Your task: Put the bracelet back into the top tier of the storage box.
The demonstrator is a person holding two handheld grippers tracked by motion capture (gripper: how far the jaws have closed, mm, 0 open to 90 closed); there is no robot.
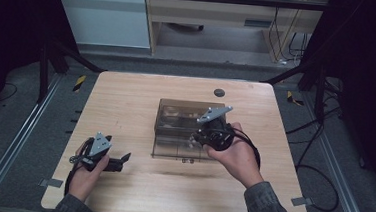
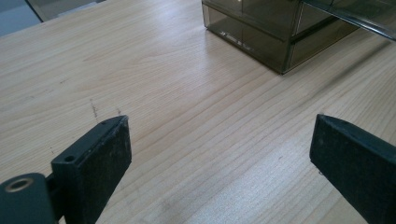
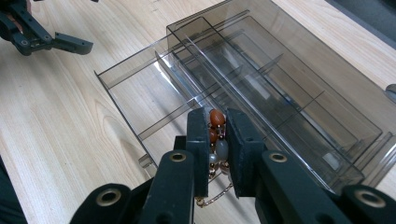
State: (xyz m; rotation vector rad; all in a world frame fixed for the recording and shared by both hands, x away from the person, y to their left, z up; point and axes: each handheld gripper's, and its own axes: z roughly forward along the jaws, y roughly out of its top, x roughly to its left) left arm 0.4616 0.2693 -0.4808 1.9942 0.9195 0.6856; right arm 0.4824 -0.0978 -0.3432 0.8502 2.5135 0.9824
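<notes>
Dark rig bay, grey floor, cables trailing at right; light wood worktop [image 1: 126,101] in the middle, a small dark round insert [image 1: 219,92] near its far edge.

Smoked clear organizer box [image 1: 175,116] sits centre-right on the worktop. Its drawer [image 3: 140,93] is pulled out toward the person, dividers visible, and the compartments I can see look bare.

Right gripper [image 3: 218,140] is held over the open drawer, near its front edge. Jaws nearly together and clamped on a beaded bracelet [image 3: 215,126]: orange and grey beads pinched between the pads, a bit of gold chain hanging below. So the bracelet is in the air, above the drawer, not yet in any compartment.

Left gripper [image 1: 122,160] rests low at the near-left of the worktop, well apart from the box. Jaws wide apart, nothing between them, just bare wood in the left gripper view.

Step in hand, as I read it: placing the bracelet into the drawer. Next move calls for lowering the right gripper into one compartment between the dividers, then opening the jaws so beads and chain drop clear of the divider walls. After that, likely push the drawer shut; the left gripper is free to steady the box if it slides.
</notes>
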